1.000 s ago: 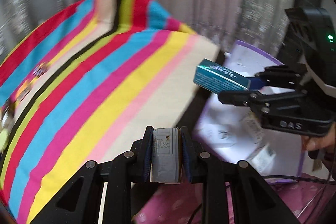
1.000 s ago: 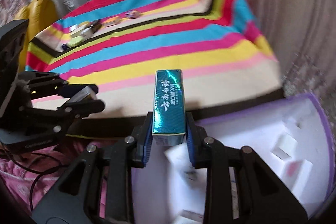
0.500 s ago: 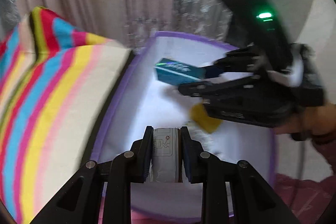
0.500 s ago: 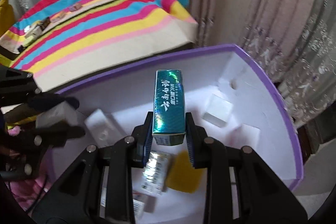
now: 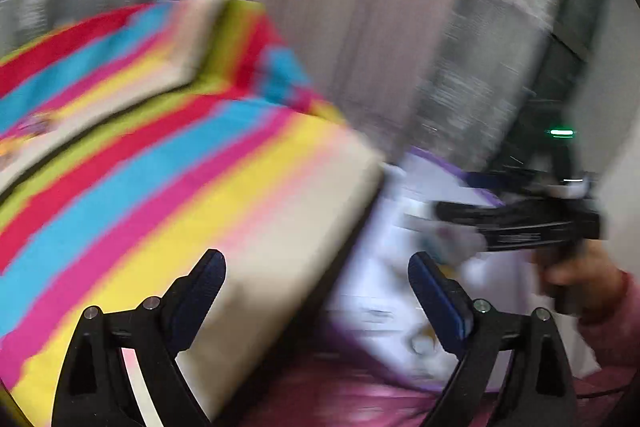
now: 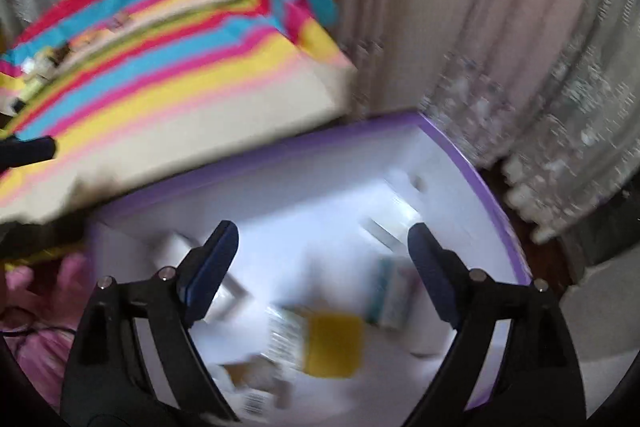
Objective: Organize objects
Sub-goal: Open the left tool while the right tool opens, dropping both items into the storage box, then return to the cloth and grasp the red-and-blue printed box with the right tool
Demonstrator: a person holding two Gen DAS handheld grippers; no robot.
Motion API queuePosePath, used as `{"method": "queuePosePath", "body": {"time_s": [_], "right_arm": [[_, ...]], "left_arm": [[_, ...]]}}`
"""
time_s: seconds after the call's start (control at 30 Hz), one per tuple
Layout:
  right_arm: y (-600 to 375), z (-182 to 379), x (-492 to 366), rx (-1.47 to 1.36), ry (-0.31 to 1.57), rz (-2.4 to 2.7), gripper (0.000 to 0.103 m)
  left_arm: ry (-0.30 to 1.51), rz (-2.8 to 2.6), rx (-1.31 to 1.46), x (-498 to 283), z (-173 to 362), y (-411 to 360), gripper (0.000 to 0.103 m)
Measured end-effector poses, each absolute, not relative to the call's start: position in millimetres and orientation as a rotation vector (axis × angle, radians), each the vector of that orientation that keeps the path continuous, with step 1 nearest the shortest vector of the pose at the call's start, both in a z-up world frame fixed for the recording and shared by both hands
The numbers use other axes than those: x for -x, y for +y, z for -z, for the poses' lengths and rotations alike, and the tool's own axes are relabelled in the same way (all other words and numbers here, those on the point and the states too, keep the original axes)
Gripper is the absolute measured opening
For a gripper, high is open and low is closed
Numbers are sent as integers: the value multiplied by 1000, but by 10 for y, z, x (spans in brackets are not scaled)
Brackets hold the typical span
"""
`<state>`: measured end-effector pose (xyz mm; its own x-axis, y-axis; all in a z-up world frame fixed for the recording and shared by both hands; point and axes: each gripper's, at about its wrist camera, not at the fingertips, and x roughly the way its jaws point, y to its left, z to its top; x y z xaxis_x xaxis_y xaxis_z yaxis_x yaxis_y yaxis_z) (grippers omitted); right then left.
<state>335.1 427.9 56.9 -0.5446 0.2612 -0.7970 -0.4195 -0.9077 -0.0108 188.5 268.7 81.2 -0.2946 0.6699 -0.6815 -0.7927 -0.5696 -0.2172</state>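
Both tools are seen spread apart and empty: the left tool (image 5: 316, 287) over the striped table (image 5: 168, 195), the right tool (image 6: 322, 255) above the purple-rimmed bin (image 6: 476, 179). The small cartons (image 6: 390, 293) (blurred) lie in the bin; they are judged light, stiff, crushable, best gripped across the narrow sides.

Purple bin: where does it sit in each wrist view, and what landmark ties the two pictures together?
Left wrist: the purple bin is at lower right, blurred, partly behind the right gripper.
Right wrist: the bin fills the lower centre, beneath that open gripper.
Shared landmark: the striped cloth, bordering the bin's left edge in both.
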Motion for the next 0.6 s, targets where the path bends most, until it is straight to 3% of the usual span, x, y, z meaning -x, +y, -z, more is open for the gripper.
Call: {"method": "queuePosePath", "body": {"time_s": [0.07, 0.27, 0.6], "right_arm": [[4140, -695, -3148, 1182, 254, -2522, 103], [3465, -883, -2116, 1132, 62, -2753, 103], [2636, -308, -14, 1334, -108, -2878, 103]], "left_arm": [[202, -2115, 950, -1662, -776, 2386, 94], [223, -2478, 1066, -951, -590, 1482, 94], [99, -2791, 1225, -220, -273, 281, 94]]}}
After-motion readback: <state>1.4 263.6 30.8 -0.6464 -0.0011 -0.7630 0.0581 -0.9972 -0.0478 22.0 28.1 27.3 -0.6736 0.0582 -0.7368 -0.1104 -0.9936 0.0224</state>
